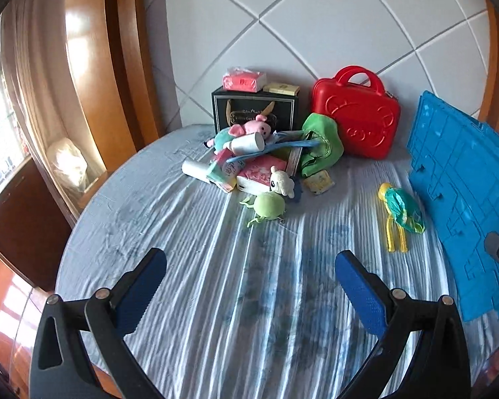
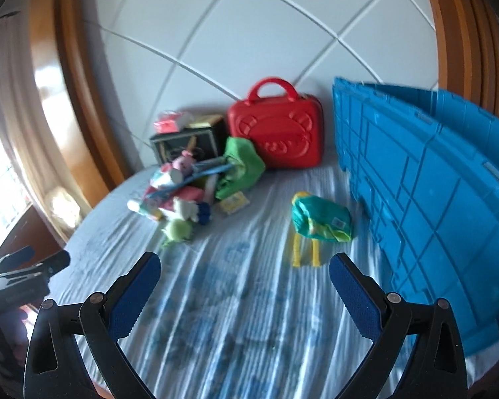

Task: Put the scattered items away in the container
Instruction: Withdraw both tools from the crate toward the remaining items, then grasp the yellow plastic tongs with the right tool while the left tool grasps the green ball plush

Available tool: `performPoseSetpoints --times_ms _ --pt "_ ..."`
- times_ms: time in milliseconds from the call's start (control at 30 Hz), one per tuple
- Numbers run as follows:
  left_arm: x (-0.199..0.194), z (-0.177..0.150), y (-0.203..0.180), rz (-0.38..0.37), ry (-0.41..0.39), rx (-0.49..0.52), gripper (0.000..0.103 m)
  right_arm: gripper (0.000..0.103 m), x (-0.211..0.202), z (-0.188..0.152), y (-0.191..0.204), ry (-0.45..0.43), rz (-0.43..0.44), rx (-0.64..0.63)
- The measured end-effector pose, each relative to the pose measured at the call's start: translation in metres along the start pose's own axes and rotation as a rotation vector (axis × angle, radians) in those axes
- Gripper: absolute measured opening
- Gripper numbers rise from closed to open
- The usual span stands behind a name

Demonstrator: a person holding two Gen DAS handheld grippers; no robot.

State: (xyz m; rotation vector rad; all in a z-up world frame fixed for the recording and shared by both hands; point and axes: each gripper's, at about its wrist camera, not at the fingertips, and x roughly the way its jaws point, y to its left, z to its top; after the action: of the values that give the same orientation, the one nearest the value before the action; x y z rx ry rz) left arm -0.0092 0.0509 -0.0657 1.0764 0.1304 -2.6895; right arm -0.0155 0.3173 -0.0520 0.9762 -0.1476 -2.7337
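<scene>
toys (image 1: 256, 163) well beyond left claw (image 1: 251, 286)

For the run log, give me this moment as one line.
left gripper: open, empty | right gripper: open, empty | toy pile: untouched on bed | blue crate: right side

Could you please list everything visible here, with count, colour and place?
crate: one, blue, right side of the bed.
case: one, red, against the headboard.
gift box: one, black, left of the case.
tissue pack: one, red, atop the gift box.
toy pile: several, mixed colours, in front of the gift box.
round plush: one, green, nearest edge of the pile.
pouch: one, teal with yellow straps, alone beside the crate.
bedsheet: one, pale blue, underneath.
left gripper: open, empty.
right gripper: open, empty.
</scene>
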Motion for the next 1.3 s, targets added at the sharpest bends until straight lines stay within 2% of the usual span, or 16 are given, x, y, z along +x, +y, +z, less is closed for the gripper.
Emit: performPoseSetpoints --times_ms 167,267,333,433,567,933,1167,1233,1267,1300 --pt "0.068 0.009 -0.021 0.020 0.092 -0.014 0.103 0.103 0.072 0.007 -0.037 0.107 0.003 0.011" --pt "0.108 0.015 -0.032 0.036 0.117 0.003 0.103 0.103 0.113 0.009 -0.063 0.155 -0.013 0.040" --pt "0.138 0.017 -0.034 0.035 0.156 -0.014 0.103 0.103 0.146 0.003 -0.080 0.229 -0.016 0.066" --pt "0.173 0.017 -0.034 0.010 0.214 -0.049 0.103 0.103 0.180 -0.004 -0.095 0.289 -0.032 0.078" --pt "0.215 0.019 -0.036 0.026 0.252 -0.042 0.103 0.103 0.217 -0.011 -0.110 0.339 -0.054 0.122" --pt "0.309 0.034 -0.033 0.038 0.289 0.001 0.103 0.103 0.291 -0.007 -0.123 0.357 -0.111 0.183" --pt "0.351 0.039 -0.033 -0.016 0.331 -0.024 0.102 0.102 0.327 0.002 -0.129 0.314 -0.199 0.146" --pt "0.362 0.037 -0.036 -0.042 0.356 -0.042 0.094 0.093 0.336 0.005 -0.126 0.303 -0.227 0.106" --pt "0.365 0.035 -0.039 -0.034 0.357 -0.037 0.095 0.083 0.340 0.005 -0.125 0.304 -0.232 0.097" --pt "0.364 0.035 -0.044 -0.027 0.344 -0.015 0.087 0.069 0.342 0.005 -0.126 0.306 -0.230 0.104"
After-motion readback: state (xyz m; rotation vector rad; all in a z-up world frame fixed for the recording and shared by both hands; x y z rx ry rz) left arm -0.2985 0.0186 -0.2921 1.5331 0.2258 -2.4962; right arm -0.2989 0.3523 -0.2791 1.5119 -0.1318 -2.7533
